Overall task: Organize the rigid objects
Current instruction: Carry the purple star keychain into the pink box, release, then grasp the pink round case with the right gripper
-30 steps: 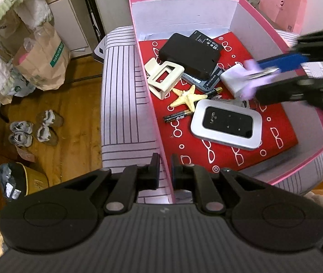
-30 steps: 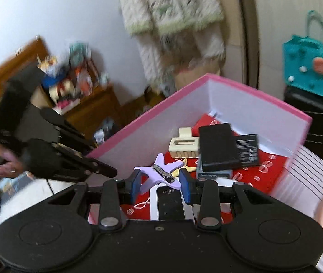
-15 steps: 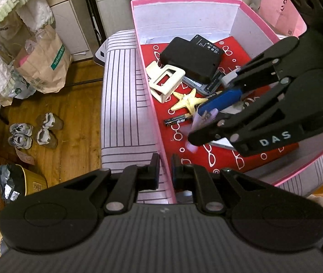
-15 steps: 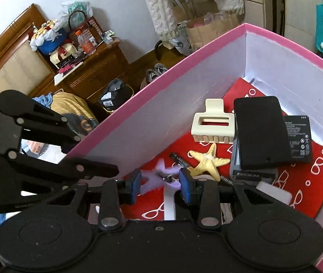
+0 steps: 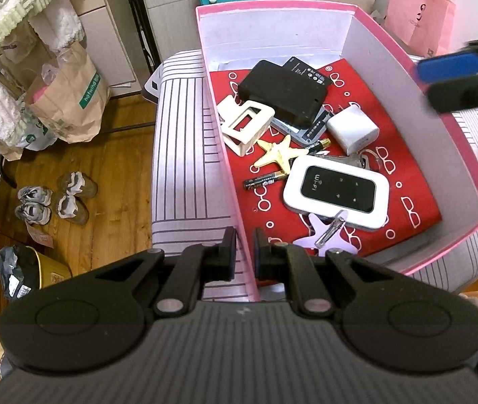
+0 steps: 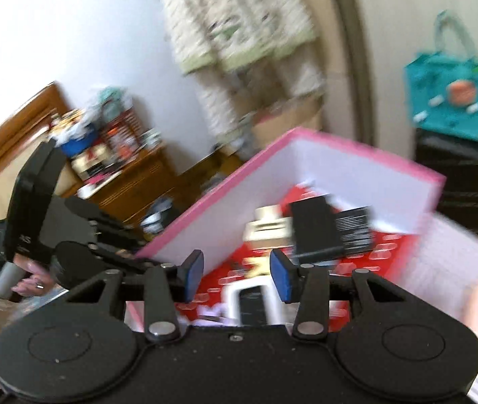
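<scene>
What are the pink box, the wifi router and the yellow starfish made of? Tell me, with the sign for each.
Pink box: likely cardboard; thin flat walls, matte white inside, pink edges.
Wifi router: probably plastic; smooth white shell with a glossy black face that reflects light.
Yellow starfish: looks like moulded plastic or resin, pale yellow with a slight sheen; the material stays uncertain.

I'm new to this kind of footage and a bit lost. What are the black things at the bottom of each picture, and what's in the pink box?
They are hand-held grippers; a person holds one in each hand, each with a camera looking along its jaws. The left gripper is clamped on the near wall of the pink cardboard box. The right gripper is open, holding nothing. In the box lie a white WiFi router, a lilac star hair clip, a cream claw clip, a yellow starfish and a black power bank.
</scene>
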Demonstrator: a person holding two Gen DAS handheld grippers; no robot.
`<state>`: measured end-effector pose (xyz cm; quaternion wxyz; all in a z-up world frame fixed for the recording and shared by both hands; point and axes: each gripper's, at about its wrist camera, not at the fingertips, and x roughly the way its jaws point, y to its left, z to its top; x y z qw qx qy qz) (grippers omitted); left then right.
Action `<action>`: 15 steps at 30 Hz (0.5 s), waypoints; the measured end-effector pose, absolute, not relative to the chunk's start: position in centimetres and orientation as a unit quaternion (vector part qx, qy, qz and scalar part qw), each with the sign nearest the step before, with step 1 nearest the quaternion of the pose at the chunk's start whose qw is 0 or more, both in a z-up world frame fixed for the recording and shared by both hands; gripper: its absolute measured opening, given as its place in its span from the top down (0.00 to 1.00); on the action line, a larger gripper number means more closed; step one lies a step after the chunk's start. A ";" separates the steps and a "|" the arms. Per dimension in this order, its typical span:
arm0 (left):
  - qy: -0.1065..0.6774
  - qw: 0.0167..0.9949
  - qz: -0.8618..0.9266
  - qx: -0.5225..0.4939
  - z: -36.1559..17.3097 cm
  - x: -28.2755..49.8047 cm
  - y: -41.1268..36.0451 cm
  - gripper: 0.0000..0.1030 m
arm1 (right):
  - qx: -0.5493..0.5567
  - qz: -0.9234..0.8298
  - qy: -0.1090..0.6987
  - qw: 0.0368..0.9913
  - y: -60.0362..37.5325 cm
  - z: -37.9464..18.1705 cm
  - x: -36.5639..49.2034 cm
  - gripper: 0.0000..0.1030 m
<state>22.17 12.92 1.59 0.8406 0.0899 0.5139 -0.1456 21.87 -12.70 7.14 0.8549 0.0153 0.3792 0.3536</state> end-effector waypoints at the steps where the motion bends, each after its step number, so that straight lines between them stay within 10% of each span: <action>1: 0.513 0.841 -0.145 0.091 1.6 22.1 12.9 0.91 | 0.013 0.341 0.371 0.864 -13.7 7.3 21.4 0.52; 15: 0.501 0.855 -0.118 0.055 1.4 22.1 13.2 0.91 | -0.038 0.159 0.343 0.925 -25.7 3.5 19.3 0.49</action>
